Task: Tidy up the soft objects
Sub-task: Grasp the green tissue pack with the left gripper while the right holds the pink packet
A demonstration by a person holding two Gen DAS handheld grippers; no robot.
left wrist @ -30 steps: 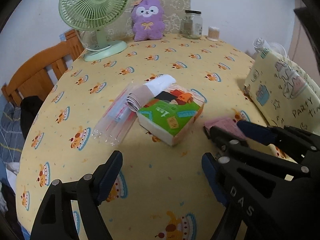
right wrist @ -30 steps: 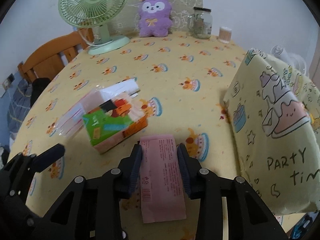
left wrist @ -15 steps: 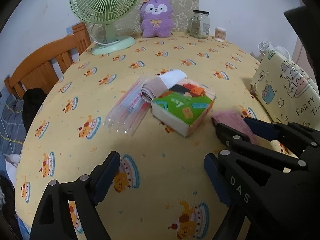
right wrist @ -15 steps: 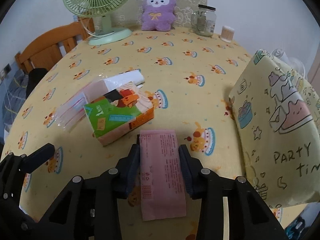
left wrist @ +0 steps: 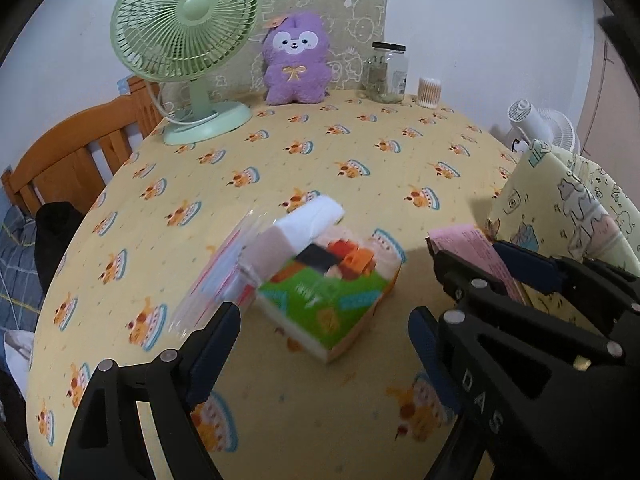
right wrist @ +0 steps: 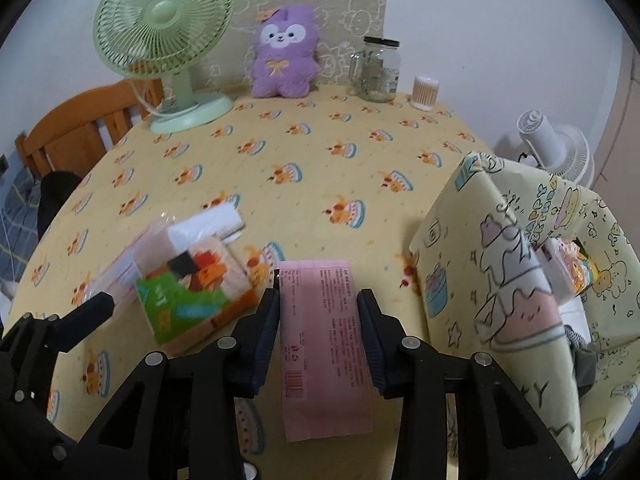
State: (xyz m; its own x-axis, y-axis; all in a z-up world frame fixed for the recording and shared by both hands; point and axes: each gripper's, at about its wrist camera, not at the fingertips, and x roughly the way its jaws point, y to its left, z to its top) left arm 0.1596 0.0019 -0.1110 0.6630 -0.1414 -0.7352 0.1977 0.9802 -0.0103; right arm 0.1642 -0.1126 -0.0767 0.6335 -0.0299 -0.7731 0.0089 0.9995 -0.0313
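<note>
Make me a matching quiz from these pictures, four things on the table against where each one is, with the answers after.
Things:
1. pink packet
2. purple plush toy
3. green fan
4. green tissue pack

Places:
A. far left corner of the table
B. clamped in the right claw
C. at the back edge, leaning on the printed board
D. lying flat, partly on a clear plastic bag

Pairs: 1-B, 2-C, 3-A, 4-D
</note>
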